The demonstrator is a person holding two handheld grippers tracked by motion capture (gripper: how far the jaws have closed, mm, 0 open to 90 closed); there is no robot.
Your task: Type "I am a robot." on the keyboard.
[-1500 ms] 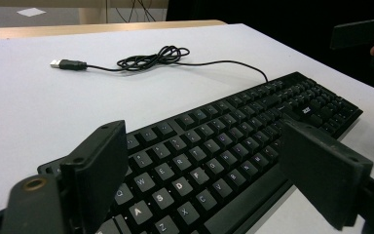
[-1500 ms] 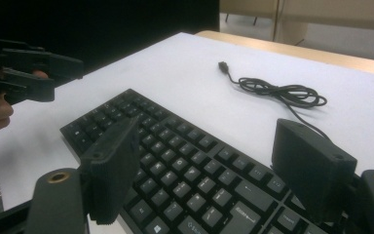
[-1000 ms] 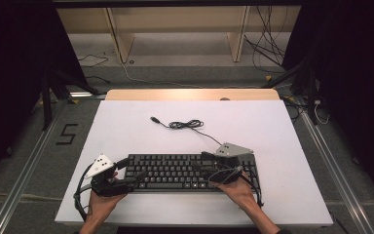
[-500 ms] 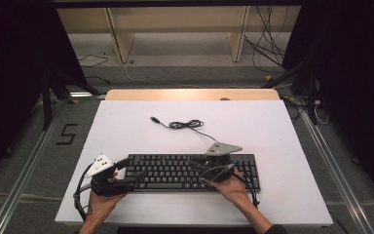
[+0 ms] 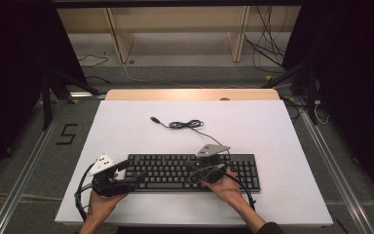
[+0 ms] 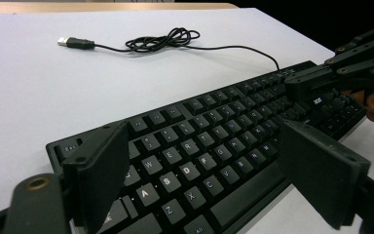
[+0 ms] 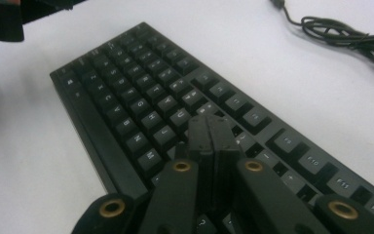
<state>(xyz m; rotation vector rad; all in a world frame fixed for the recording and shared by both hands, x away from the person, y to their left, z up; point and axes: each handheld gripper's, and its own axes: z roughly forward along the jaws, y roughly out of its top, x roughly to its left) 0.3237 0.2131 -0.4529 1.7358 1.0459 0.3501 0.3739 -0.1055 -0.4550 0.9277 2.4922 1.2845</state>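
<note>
The right gripper (image 5: 197, 173) has its two black jaws pressed flat together, with nothing between them; they have just been closing. In the right gripper view the joined tips (image 7: 213, 127) sit low over the middle rows of a black keyboard (image 5: 195, 171), above the keys just past the letter block. Whether the tips touch a key cannot be told. A grey three-cornered plate rides on top of this gripper, and the person's right hand (image 5: 226, 186) holds it from the near side.

The left gripper (image 5: 135, 174) has its jaws spread wide. In the left gripper view the two jaws stand either side of the keyboard's left end, one over the far-left corner by the escape key and the other off the near edge by the space bar. The pads are not pressing on the keyboard. The person's left hand (image 5: 102, 197) grips it near the table's left front corner.

The keyboard lies lengthwise across the near half of a white table (image 5: 282, 136), its long side parallel to the near edge. Its thin black cable (image 5: 187, 125) leaves the far edge of the keyboard toward the right, runs away to a loose coil near the table's middle, and ends in a USB plug (image 5: 154, 119) lying just left of the coil, well apart from both grippers.
</note>
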